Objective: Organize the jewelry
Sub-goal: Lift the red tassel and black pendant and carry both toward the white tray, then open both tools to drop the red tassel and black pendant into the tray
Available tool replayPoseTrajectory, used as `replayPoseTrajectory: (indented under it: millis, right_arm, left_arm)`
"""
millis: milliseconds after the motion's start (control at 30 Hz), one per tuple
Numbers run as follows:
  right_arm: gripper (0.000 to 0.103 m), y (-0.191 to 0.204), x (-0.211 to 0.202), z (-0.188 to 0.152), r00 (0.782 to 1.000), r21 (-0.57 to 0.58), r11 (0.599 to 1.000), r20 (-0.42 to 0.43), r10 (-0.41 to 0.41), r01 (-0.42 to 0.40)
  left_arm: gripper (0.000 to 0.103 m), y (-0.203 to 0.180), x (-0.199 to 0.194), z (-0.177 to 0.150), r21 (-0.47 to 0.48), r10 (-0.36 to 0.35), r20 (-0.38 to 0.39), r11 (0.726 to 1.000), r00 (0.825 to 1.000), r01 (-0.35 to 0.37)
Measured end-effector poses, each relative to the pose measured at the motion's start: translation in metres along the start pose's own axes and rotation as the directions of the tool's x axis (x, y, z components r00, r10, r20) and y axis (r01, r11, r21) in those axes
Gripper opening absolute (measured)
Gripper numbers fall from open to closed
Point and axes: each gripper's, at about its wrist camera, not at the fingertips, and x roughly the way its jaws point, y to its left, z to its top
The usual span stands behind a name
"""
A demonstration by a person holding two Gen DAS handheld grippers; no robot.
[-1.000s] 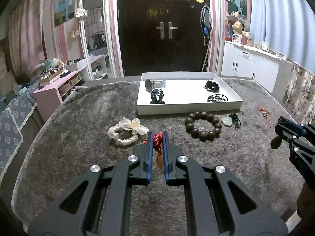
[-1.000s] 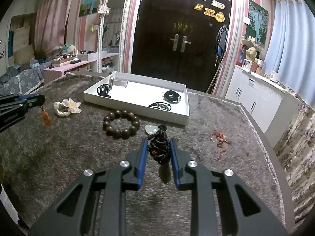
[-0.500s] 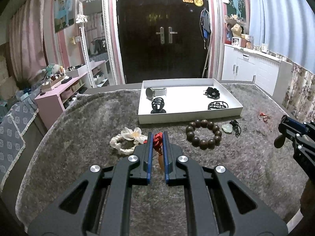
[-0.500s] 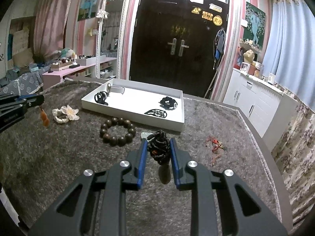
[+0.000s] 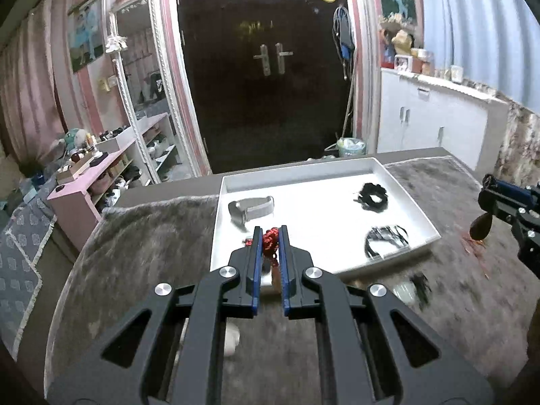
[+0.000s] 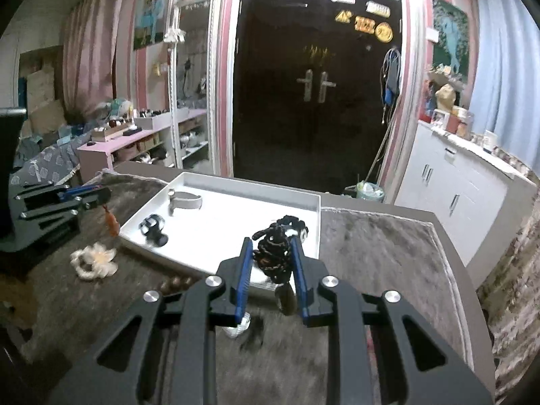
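Observation:
My left gripper (image 5: 270,233) is shut on a red knotted cord charm (image 5: 270,244), whose orange pendant (image 6: 113,224) hangs below the fingers, at the near edge of the white tray (image 5: 401,182). My right gripper (image 6: 270,241) is shut on a dark braided cord charm (image 6: 275,253) with a dark drop pendant (image 6: 286,300), held over the tray's near right corner (image 6: 315,202). In the tray lie a grey watch band (image 5: 251,209), a black scrunchie (image 5: 371,197), a black-and-clear hair tie (image 5: 386,239) and a black claw clip (image 6: 153,227).
On the grey furry cloth (image 5: 141,236) lie a white flower scrunchie (image 6: 96,260), brown wooden beads (image 6: 175,283), a pale jade pendant on a black cord (image 5: 406,290) and a red thread scrap (image 5: 472,246). A pink shelf (image 5: 81,182) stands left, white cabinets (image 5: 435,114) right.
Both grippers have moved forward and up toward the tray with their charms still held. The beads and flower scrunchie now lie near or beneath the fingers.

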Motion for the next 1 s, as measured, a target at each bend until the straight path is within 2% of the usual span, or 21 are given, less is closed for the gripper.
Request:
replayPoseTrajectory:
  millis: [233, 333, 467, 633, 833, 1000]
  right_arm:
    - [0.023, -0.006, 0.076, 0.036, 0.997, -0.025, 1.0, -0.078, -0.004, 0.002]
    - [0.023, -0.007, 0.115, 0.037, 0.99, -0.013, 1.0, -0.144, 0.008, -0.01]
    - [0.023, -0.002, 0.151, 0.026, 0.977, -0.055, 0.998, -0.212, -0.037, 0.026]
    - [0.023, 0.0, 0.173, 0.011, 0.961, -0.103, 0.992, -0.26, -0.093, 0.068]
    - [0.023, -0.001, 0.185, 0.003, 0.953, -0.115, 0.99, -0.282, -0.106, 0.076]
    - [0.024, 0.004, 0.191, 0.003, 0.952, -0.102, 0.993, -0.296, -0.082, 0.054]
  left_arm:
    - [0.007, -0.012, 0.074, 0.042, -0.012, -0.036, -0.071, 0.999, 0.997, 0.036]
    - [0.007, -0.019, 0.093, 0.046, -0.007, -0.044, -0.087, 0.999, 0.995, 0.043]
    - [0.007, -0.03, 0.127, 0.037, 0.022, -0.013, -0.131, 1.0, 0.991, 0.016]
    - [0.007, -0.035, 0.158, 0.022, 0.034, -0.001, -0.18, 0.999, 0.984, 0.008]
    - [0.007, -0.036, 0.178, 0.013, 0.012, -0.014, -0.219, 1.0, 0.976, 0.017]
    - [0.01, -0.041, 0.183, 0.012, 0.012, -0.012, -0.222, 1.0, 0.975, 0.015]
